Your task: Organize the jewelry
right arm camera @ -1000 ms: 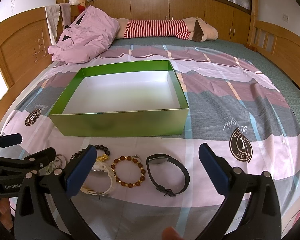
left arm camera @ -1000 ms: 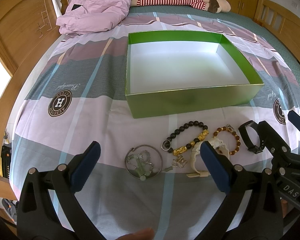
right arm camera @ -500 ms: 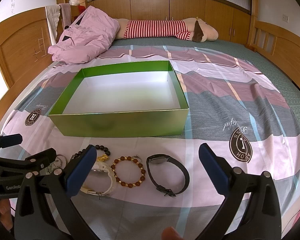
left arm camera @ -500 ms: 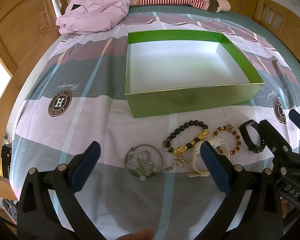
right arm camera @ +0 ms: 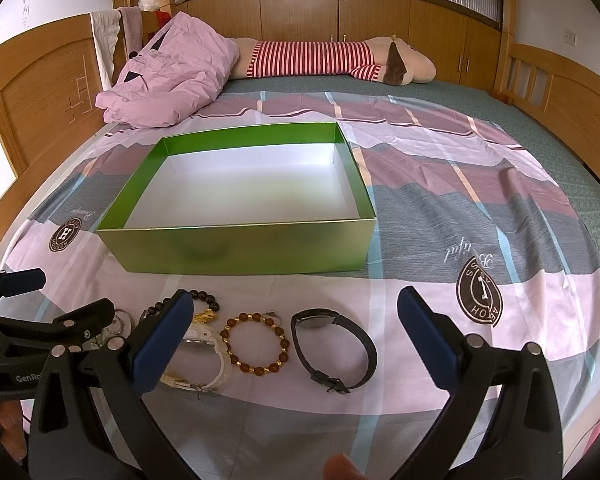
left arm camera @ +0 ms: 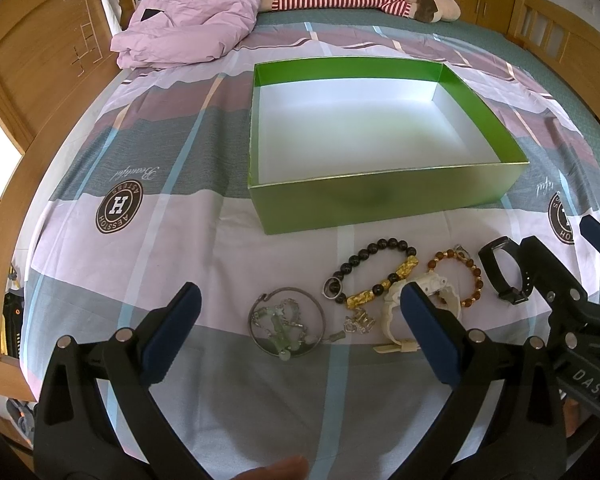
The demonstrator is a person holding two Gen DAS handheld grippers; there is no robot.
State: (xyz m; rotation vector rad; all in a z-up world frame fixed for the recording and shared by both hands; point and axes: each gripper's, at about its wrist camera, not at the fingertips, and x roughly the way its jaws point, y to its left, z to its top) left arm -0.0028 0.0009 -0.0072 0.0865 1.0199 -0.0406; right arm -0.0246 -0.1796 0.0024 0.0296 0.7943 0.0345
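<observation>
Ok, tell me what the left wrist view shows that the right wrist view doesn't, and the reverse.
Left wrist only: the silver bangle with its chain tangle, in full, and the whole black-and-gold bead bracelet. Right wrist only: the black watch in full, clear of any hand-held gripper. Both: the empty green box, the amber bead bracelet, the white watch, and the pink bedsheet.
</observation>
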